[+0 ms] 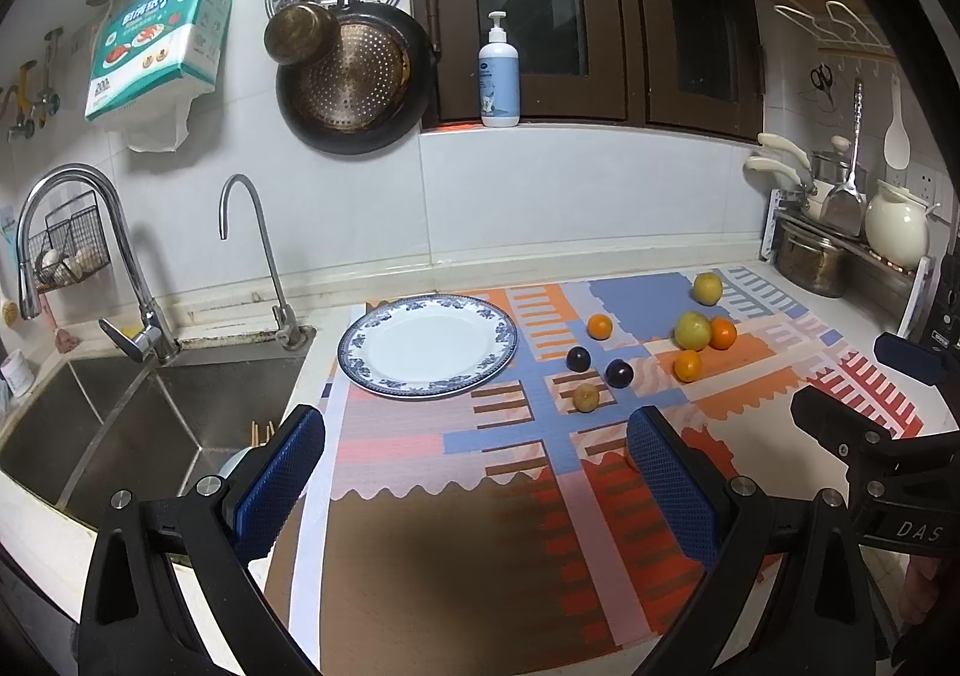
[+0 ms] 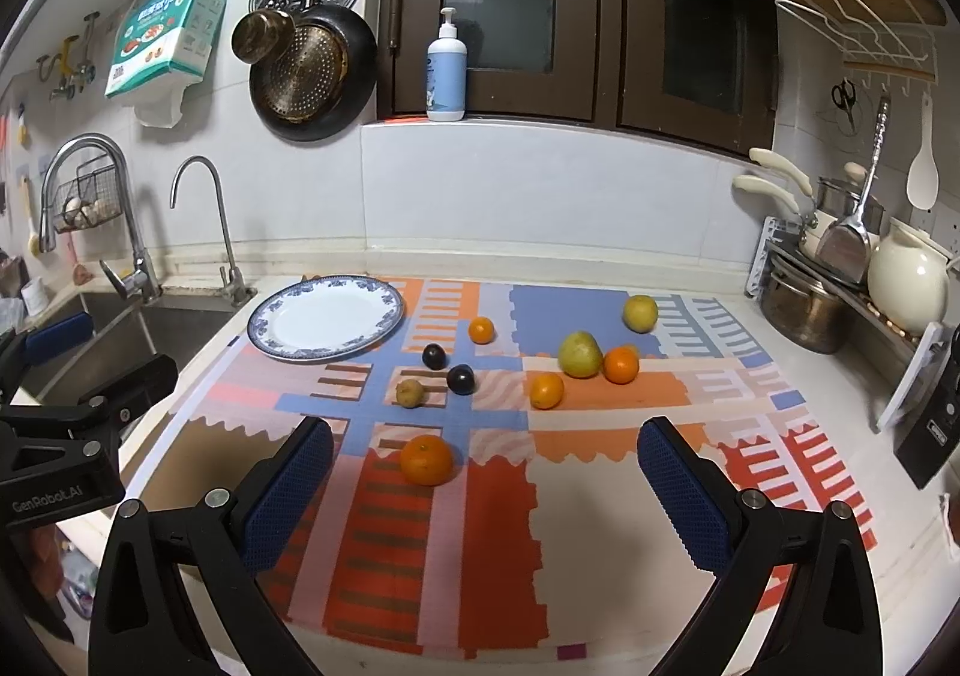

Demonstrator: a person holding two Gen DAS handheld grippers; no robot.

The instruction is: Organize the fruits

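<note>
A white plate with a blue rim lies empty at the mat's back left. Fruits lie loose on the patterned mat: several oranges, the nearest one just ahead of my right gripper, two dark plums, two yellow-green pears and a small brownish fruit. My left gripper is open and empty above the mat's near left. My right gripper is open and empty above the mat's near edge.
A steel sink with two taps lies left of the mat. A rack with pots and a cream jug stands at the right. A pump bottle stands on the window sill. Pans hang on the tiled wall.
</note>
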